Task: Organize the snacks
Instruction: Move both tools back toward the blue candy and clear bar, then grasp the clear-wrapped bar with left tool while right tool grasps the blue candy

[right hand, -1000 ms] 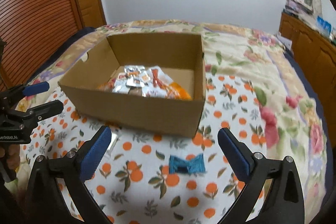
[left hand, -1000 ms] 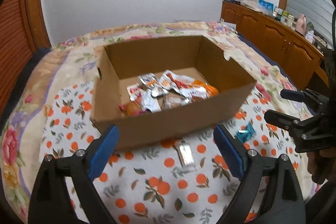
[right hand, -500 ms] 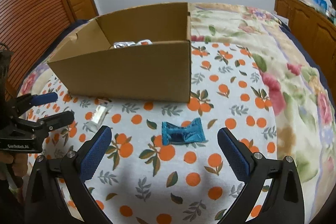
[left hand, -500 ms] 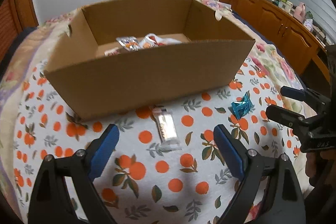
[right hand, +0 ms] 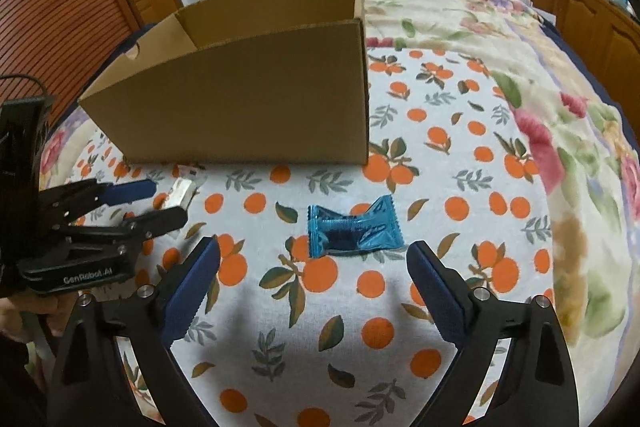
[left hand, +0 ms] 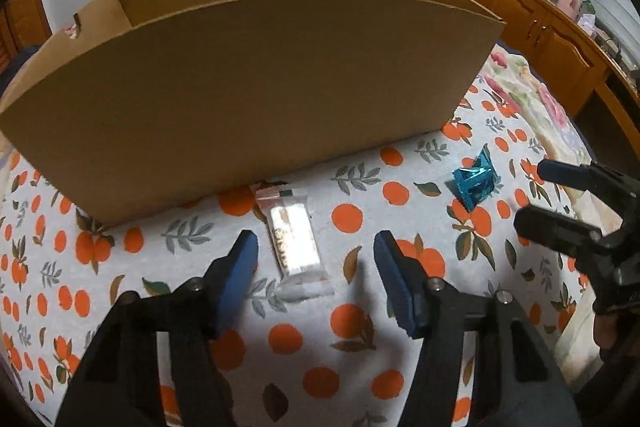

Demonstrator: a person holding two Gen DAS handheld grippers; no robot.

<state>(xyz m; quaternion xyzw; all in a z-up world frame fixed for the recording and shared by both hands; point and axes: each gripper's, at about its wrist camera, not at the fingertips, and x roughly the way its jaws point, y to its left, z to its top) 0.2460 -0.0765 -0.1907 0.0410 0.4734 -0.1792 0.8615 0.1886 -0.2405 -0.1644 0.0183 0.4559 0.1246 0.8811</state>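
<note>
A bed covered by an orange-print sheet fills both views, and a cardboard box is stood on it at 12 o'clock from both grippers; its contents are hidden by the near wall.

The left gripper is held low with its jaws spread, and a clear-wrapped white snack is framed between the blue pads, lying lengthwise just in front of the box wall. No contact with the wrapper can be made out.

The right gripper is likewise spread wide, and a blue candy is seen at its 12 o'clock, just beyond the fingertips, lying flat on the sheet.

Both packets are judged to be awaiting pickup for transfer into the box. Several failures can be foreseen: the thin, slick wrappers may be slid forward by the pads instead of pinched, and the white snack could be pushed under the box edge. Soft bedding may be gathered into the jaws with a packet. Since the grippers are worked close together, a collision could be caused at 3 o'clock of the left one.
</note>
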